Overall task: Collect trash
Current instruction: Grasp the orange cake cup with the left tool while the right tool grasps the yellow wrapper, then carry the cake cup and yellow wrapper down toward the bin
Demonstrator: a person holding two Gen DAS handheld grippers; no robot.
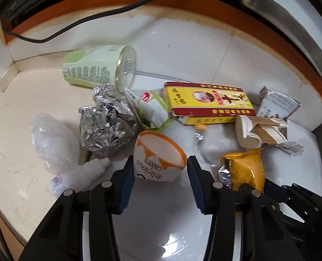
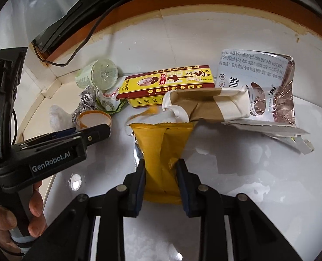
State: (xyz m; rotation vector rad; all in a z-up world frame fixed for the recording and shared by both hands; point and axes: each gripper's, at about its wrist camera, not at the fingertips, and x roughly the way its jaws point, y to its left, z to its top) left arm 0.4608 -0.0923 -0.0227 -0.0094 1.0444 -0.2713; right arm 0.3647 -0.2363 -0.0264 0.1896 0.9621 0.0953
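Observation:
A white paper cake cup (image 1: 158, 158) with an orange rim and "delicious cakes" print lies on its side between the fingers of my left gripper (image 1: 159, 169). Both blue pads press on its sides. The right wrist view shows the same cup (image 2: 94, 119) at the tip of the left gripper (image 2: 95, 130). My right gripper (image 2: 161, 171) is shut on the near end of a yellow snack wrapper (image 2: 163, 143), which is creased between the pads. That wrapper (image 1: 248, 169) sits just right of the cup on the white surface.
Trash lies around: a crumpled foil ball (image 1: 107, 126), clear plastic bag (image 1: 52, 139), small white bottle (image 1: 82, 174), green cup on its side (image 1: 97, 67), yellow-red box (image 1: 208, 100), beige paper wrap (image 1: 256, 132), coffee sachet (image 2: 258, 80). A black cable (image 1: 84, 19) runs behind. A hand (image 2: 12, 221) holds the left gripper.

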